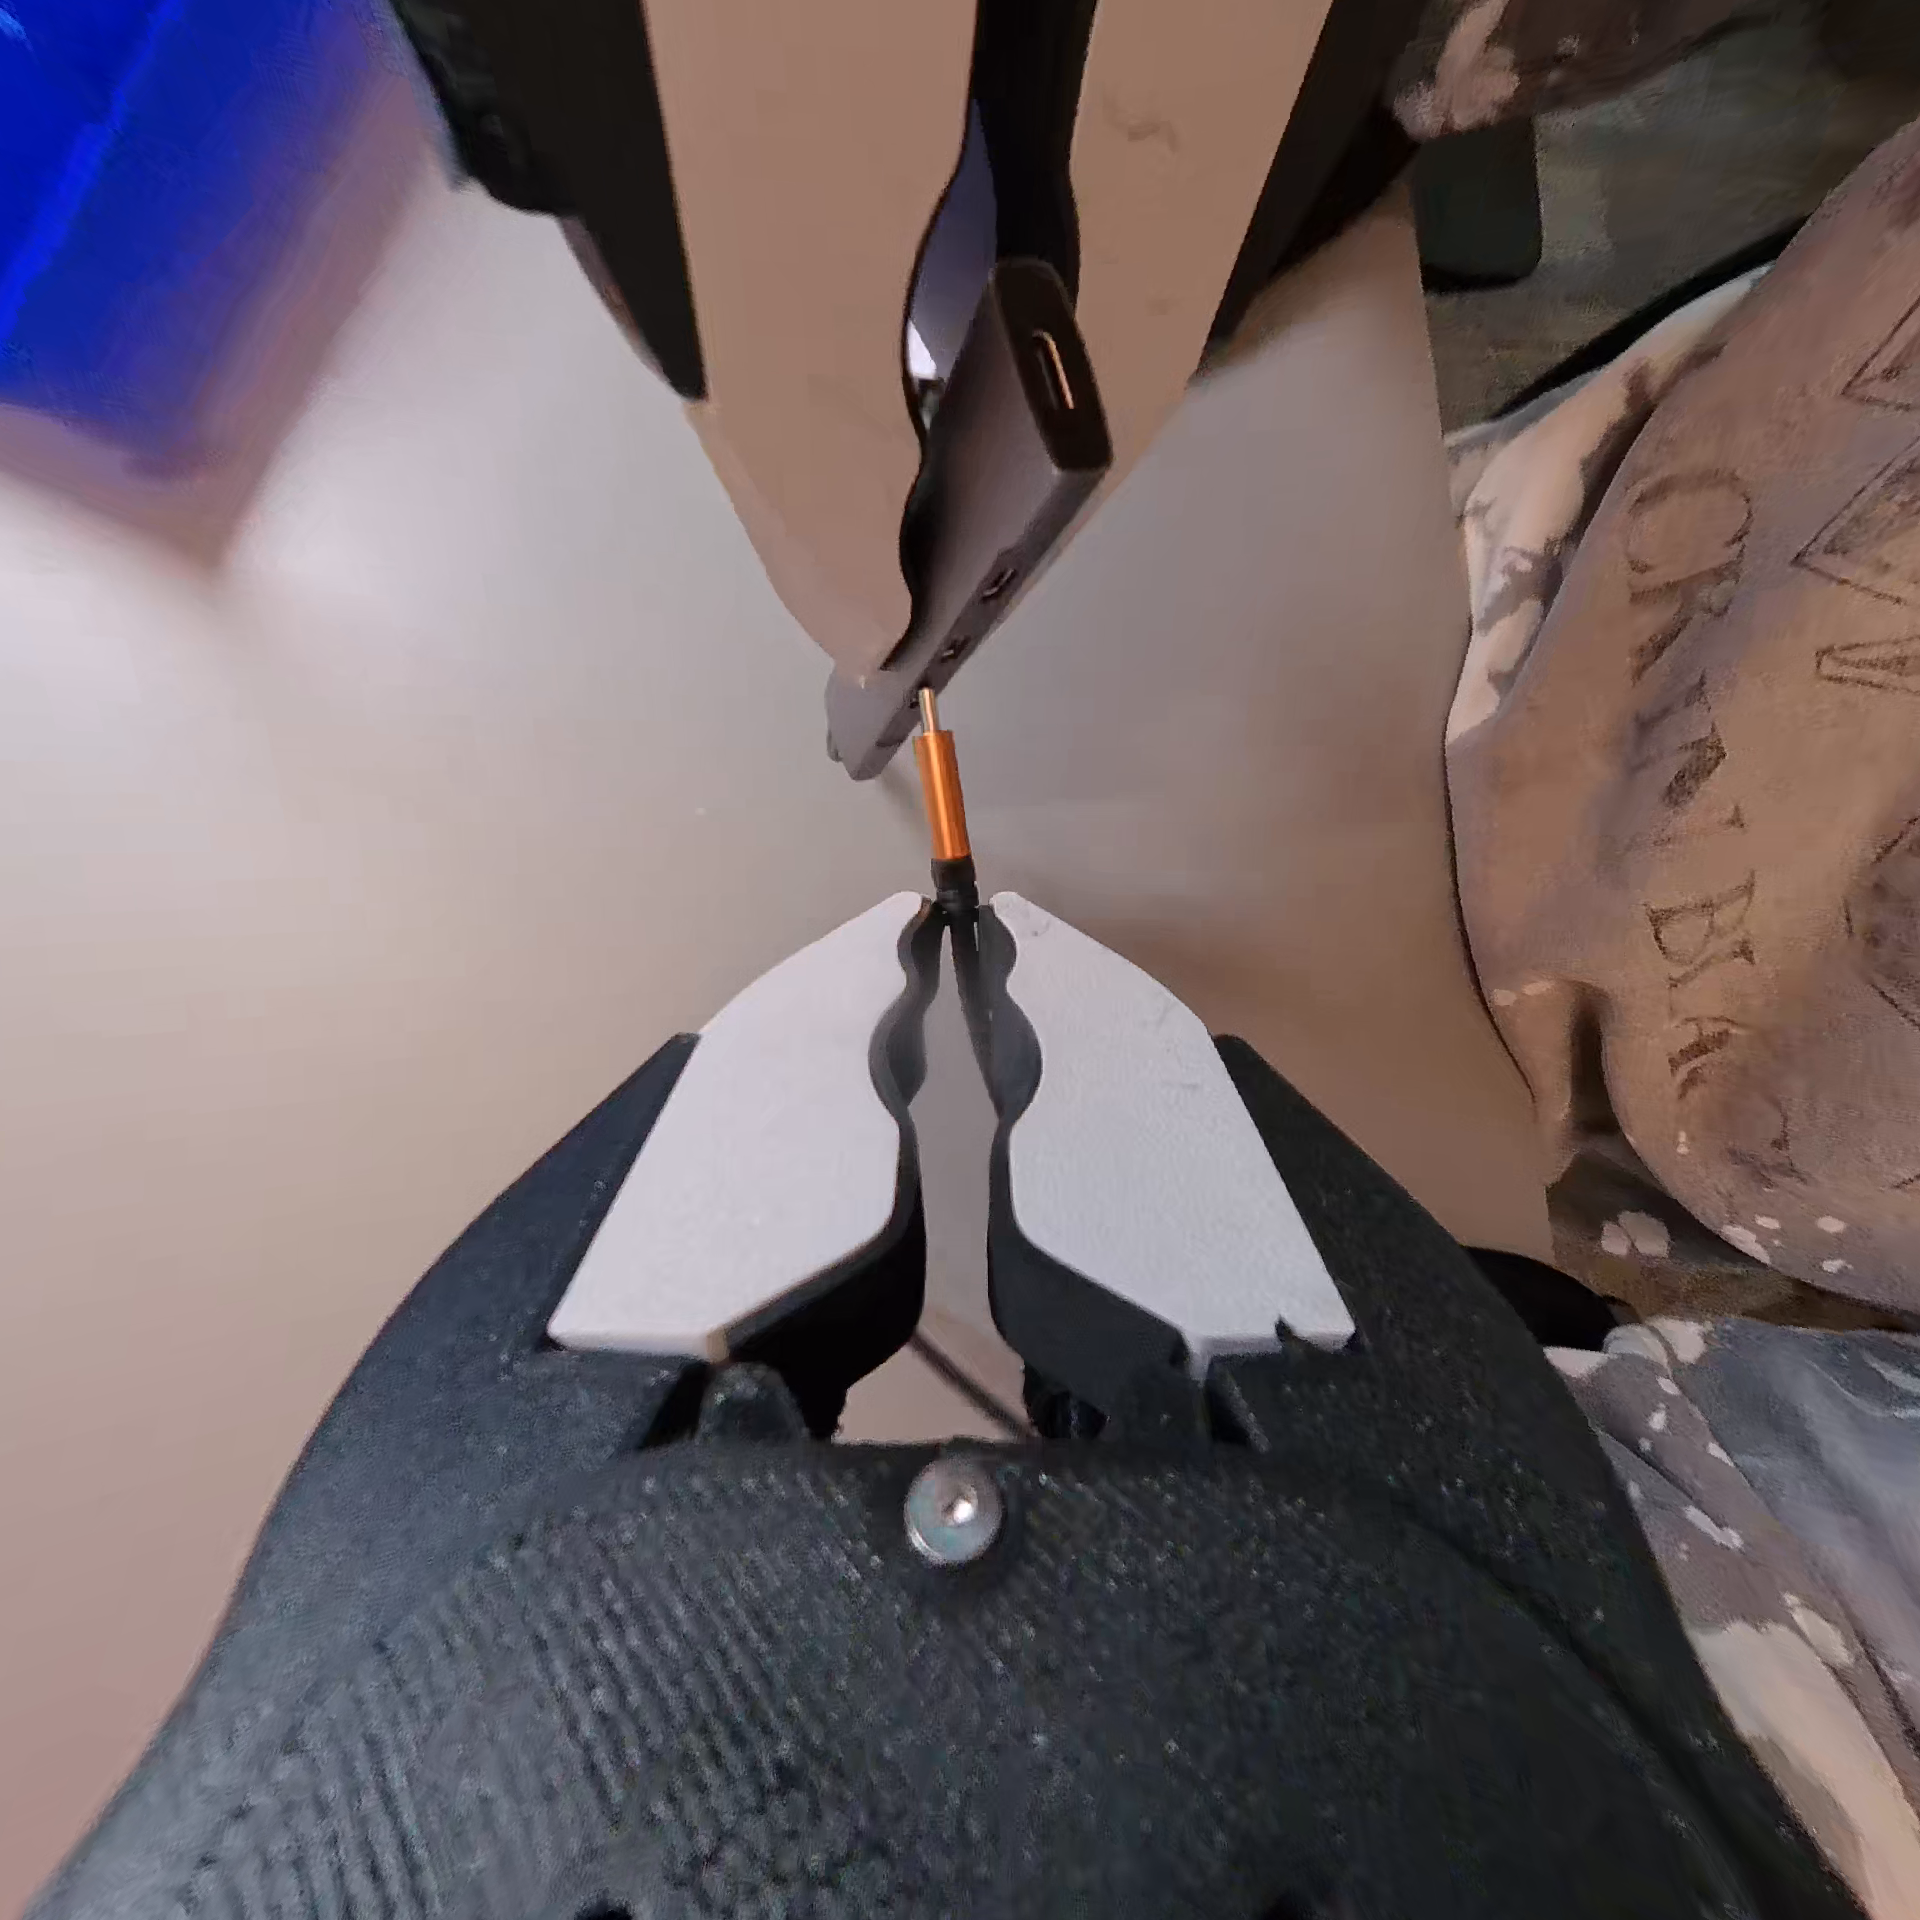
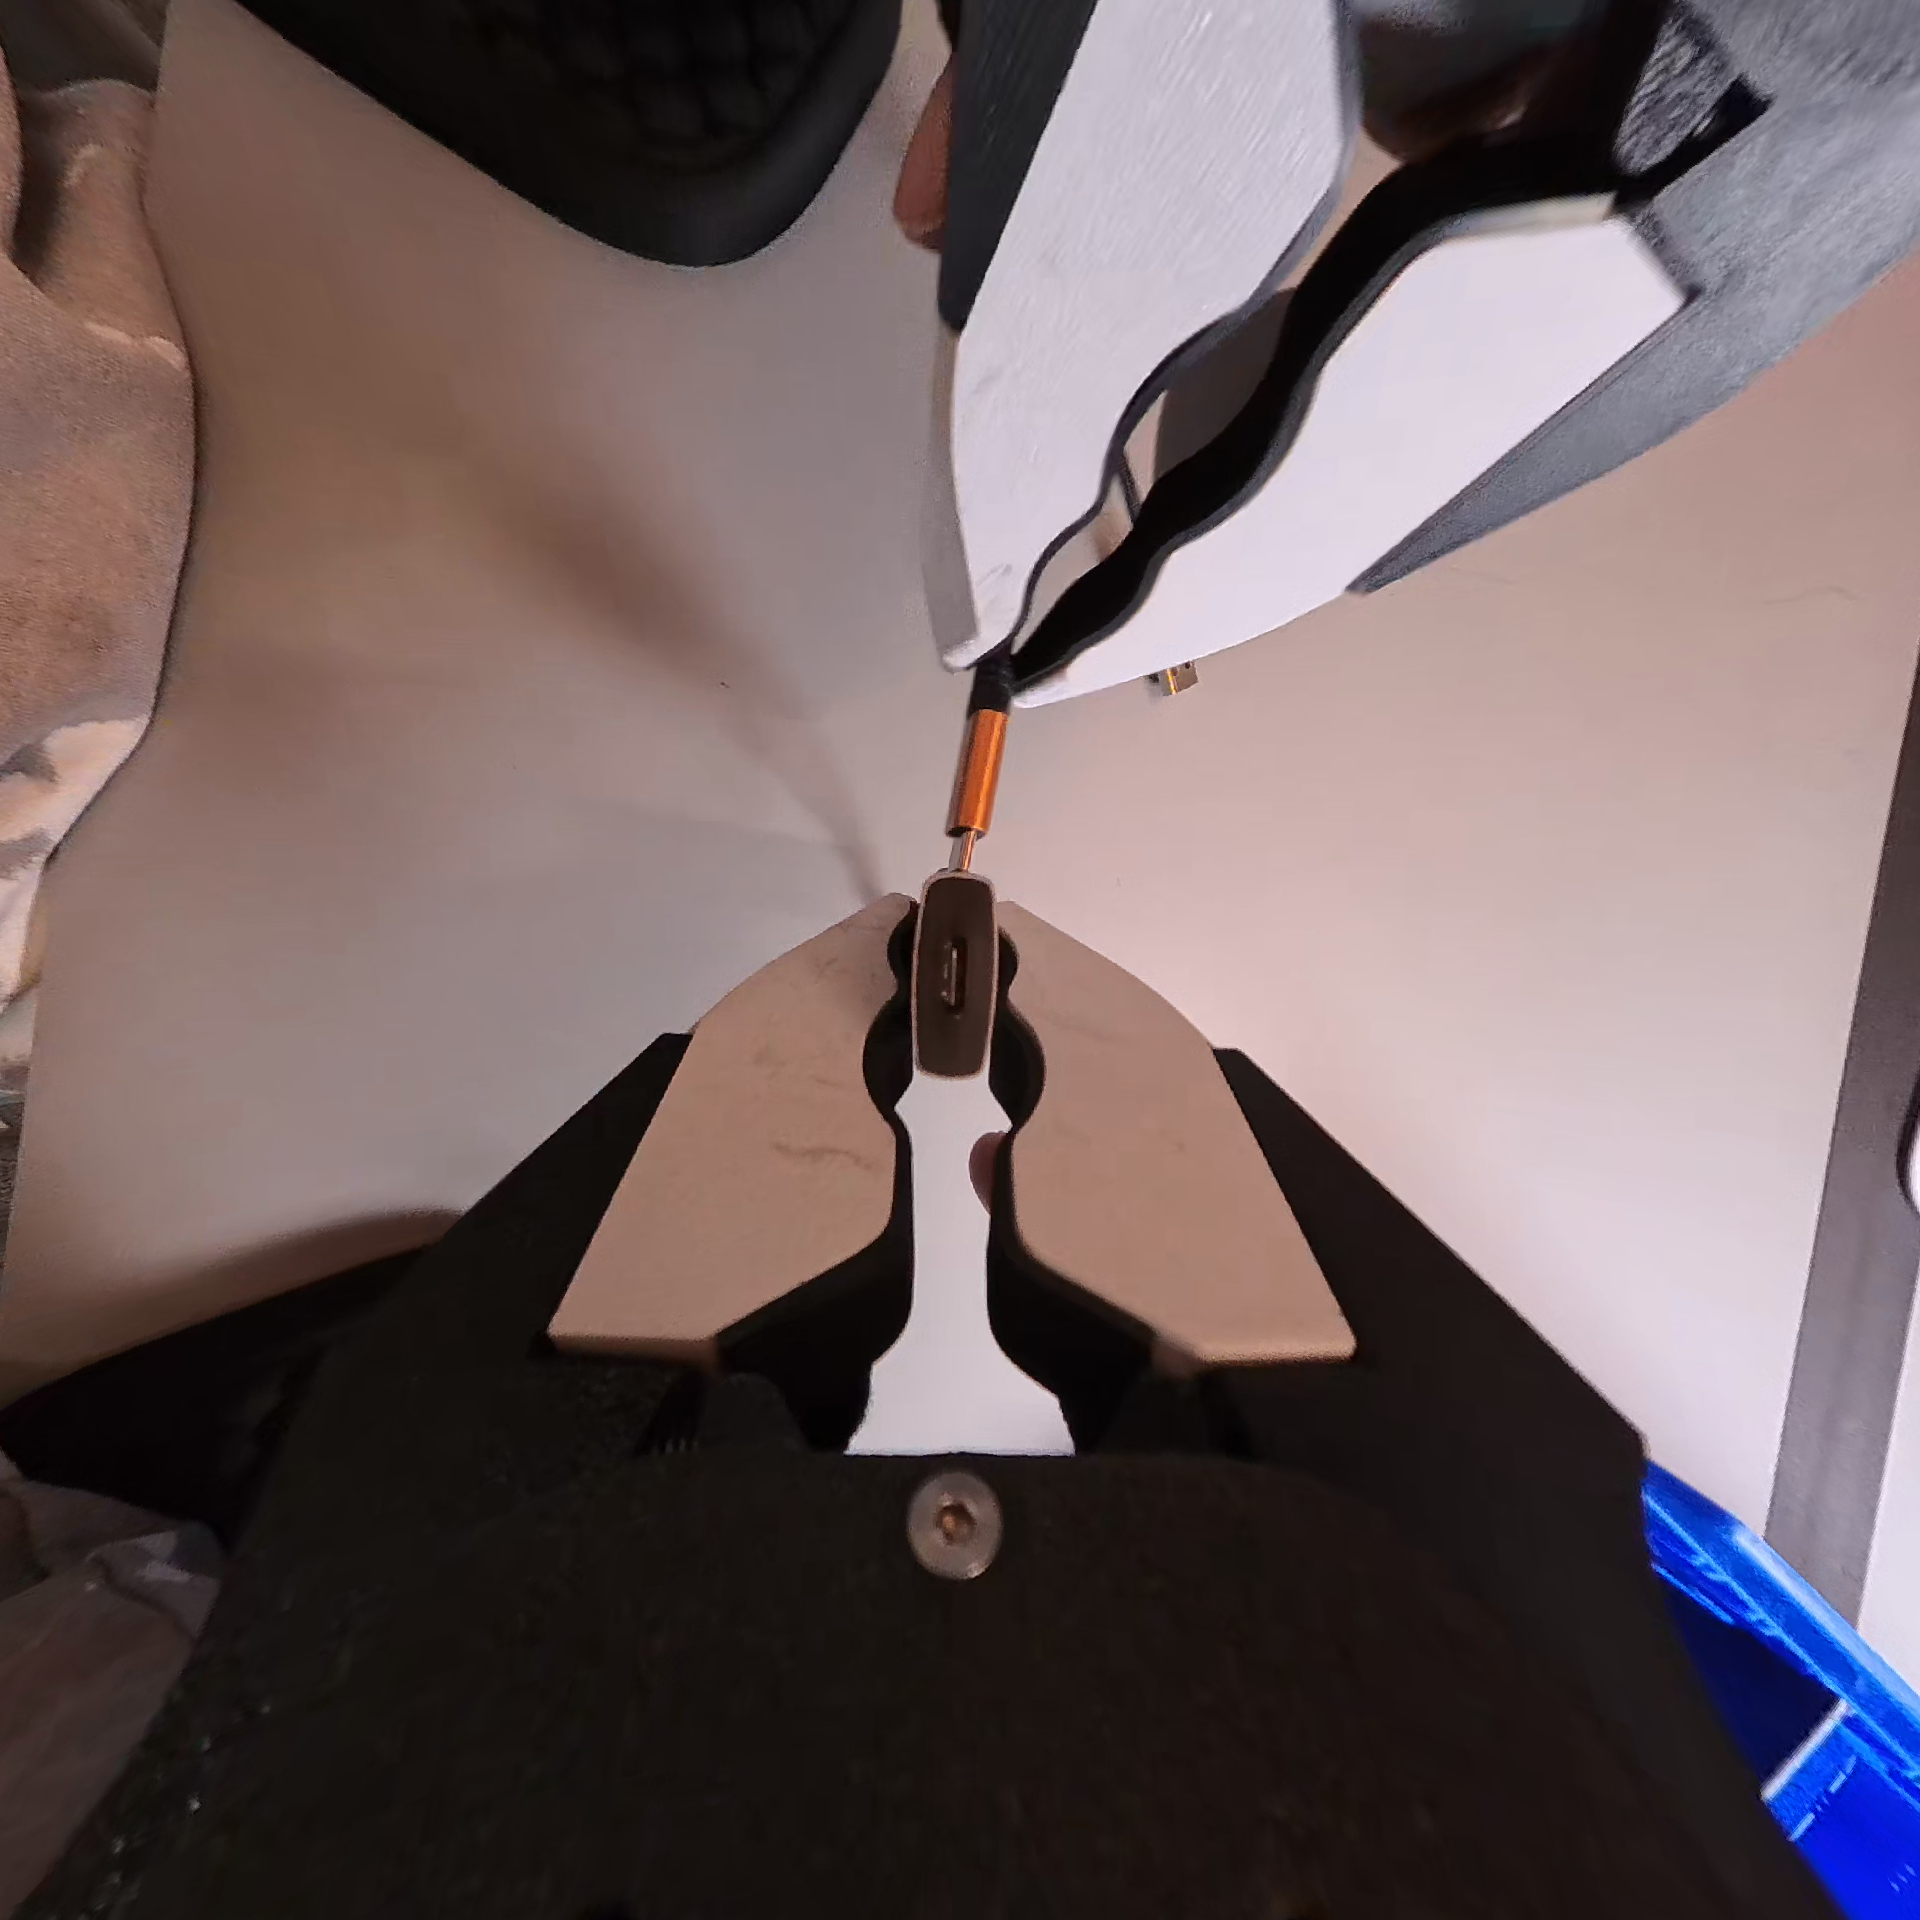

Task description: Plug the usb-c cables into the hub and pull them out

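My left gripper (image 1: 954, 902) is shut on the black cable just behind its orange USB-C plug (image 1: 941, 795). The plug's silver tip touches a port near the end of the grey hub (image 1: 1013, 447). The right gripper (image 1: 894, 717), seen from the left wrist view, is shut on the hub from above. In the right wrist view my right gripper (image 2: 954, 909) clamps the grey hub (image 2: 951, 982) end-on. The orange plug (image 2: 979, 769) meets the hub's top edge, held by the left gripper (image 2: 1003, 681). How deep the tip sits in the port is hidden.
A blue bin (image 1: 135, 208) stands at the table's edge and also shows in the right wrist view (image 2: 1787, 1662). A person's patterned sleeve (image 1: 1704, 779) fills the right side. A small metal connector (image 2: 1174, 681) lies on the white table (image 2: 520, 623). Left tips to right tips: about 4 cm.
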Tool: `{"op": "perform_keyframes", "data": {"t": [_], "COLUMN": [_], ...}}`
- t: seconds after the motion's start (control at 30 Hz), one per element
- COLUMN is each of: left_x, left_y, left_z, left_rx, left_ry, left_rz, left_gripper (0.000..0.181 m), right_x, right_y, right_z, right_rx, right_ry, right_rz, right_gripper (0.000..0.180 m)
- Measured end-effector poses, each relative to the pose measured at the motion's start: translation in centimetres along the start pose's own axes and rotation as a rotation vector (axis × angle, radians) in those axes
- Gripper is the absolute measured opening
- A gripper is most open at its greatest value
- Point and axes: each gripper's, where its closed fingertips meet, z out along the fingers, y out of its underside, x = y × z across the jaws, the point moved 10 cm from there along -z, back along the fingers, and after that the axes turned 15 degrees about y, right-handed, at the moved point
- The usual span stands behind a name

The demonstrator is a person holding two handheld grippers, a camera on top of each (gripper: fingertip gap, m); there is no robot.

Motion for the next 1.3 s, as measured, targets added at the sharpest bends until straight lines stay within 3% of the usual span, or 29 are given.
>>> {"op": "perform_keyframes", "data": {"t": [0.23, 0.33, 1.0, 1.3], "left_x": [0.1, 0.1, 0.2, 0.2], "left_y": [-0.3, 0.0, -0.1, -0.2], "left_z": [-1.2, -0.7, 0.5, -1.8], "left_rx": [0.148, 0.065, -0.053, 0.156], "left_ry": [0.001, -0.029, -0.109, -0.127], "left_rz": [0.059, 0.04, -0.008, 0.065], "left_gripper": [0.007, 0.007, 0.007, 0.007], "right_x": [0.6, 0.9, 0.6, 1.7], "right_y": [0.6, 1.0, 0.7, 1.4], "right_z": [0.4, 0.6, 0.3, -0.8], "right_rx": [0.039, 0.046, 0.034, 0.126], "right_ry": [-0.03, -0.043, -0.019, 0.044], "right_rz": [0.052, 0.07, 0.05, 0.084], "right_gripper": [0.009, 0.009, 0.009, 0.009]}}
